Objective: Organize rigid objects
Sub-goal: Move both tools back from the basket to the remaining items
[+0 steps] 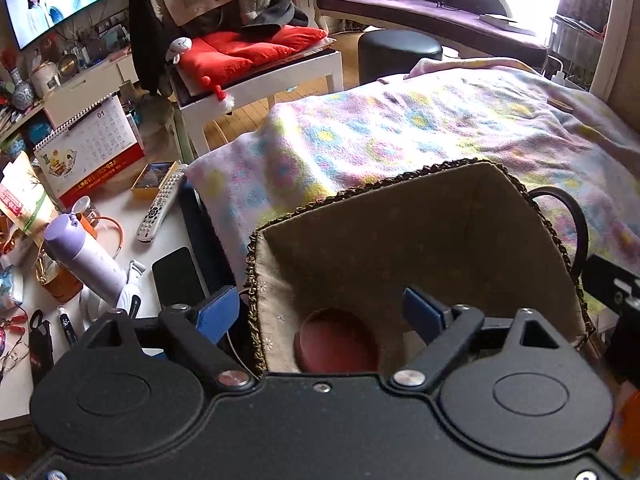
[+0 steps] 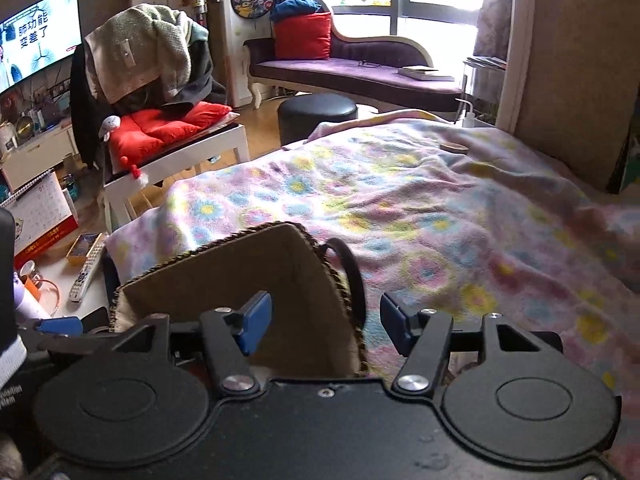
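A brown fabric basket [image 1: 420, 236] with braided trim and a dark loop handle [image 1: 576, 220] sits on the floral blanket. A round dark-red object [image 1: 336, 342] lies on its bottom. My left gripper [image 1: 320, 312] is open and empty, its fingers straddling the basket's left wall just above the red object. My right gripper [image 2: 326, 326] is open and empty, astride the basket's [image 2: 240, 272] right wall and handle [image 2: 352, 276]. A small round wooden object [image 2: 454, 147] lies far off on the blanket.
The floral blanket [image 2: 440, 220] covers the bed. At left a low white table [image 1: 120, 216] holds a remote [image 1: 160, 206], a black phone [image 1: 178, 276], a lilac bottle [image 1: 86, 254], a calendar and clutter. A chair with red cushion [image 1: 248, 52], a black stool [image 1: 400, 54] and a purple chaise stand beyond.
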Available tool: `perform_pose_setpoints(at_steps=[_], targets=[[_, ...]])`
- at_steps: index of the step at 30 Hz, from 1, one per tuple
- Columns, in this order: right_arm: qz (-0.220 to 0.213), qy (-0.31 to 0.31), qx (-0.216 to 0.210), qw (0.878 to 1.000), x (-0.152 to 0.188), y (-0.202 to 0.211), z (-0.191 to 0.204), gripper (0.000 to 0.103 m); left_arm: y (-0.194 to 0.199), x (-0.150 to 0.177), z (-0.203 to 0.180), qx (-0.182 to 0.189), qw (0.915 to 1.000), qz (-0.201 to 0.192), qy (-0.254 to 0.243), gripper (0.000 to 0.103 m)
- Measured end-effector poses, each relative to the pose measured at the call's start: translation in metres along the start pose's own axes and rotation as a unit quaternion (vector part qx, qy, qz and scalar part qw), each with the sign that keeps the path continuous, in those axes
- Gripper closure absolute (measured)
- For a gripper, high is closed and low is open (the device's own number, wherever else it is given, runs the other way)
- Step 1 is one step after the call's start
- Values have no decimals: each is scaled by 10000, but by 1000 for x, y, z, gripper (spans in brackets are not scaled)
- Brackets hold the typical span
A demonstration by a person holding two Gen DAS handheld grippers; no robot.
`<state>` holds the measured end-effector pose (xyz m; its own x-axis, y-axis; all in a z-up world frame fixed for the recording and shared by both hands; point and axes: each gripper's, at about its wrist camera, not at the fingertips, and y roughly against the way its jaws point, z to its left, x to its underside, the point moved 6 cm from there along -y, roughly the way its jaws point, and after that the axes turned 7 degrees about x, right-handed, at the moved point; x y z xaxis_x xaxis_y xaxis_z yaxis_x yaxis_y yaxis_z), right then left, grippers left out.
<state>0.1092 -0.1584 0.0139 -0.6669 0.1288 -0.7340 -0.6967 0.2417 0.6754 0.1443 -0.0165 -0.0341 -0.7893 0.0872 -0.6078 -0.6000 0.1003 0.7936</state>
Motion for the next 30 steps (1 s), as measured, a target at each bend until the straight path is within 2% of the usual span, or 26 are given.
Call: perform_pose_setpoints(at_steps=[11, 19, 25, 30], targets=[[226, -105, 233, 9994, 19, -8, -19, 43, 4, 1, -7, 15, 10000, -50, -73, 15], [215, -74, 304, 9993, 23, -6, -21, 43, 7, 1, -13, 70, 9997, -146, -183, 13], [211, -81, 399, 9989, 27, -2, -27, 38, 13, 2, -23, 160, 9988, -286, -362, 13], [265, -225, 553, 9979, 40, 0, -49, 34, 24, 4, -42, 403, 9955, -511, -688, 12]])
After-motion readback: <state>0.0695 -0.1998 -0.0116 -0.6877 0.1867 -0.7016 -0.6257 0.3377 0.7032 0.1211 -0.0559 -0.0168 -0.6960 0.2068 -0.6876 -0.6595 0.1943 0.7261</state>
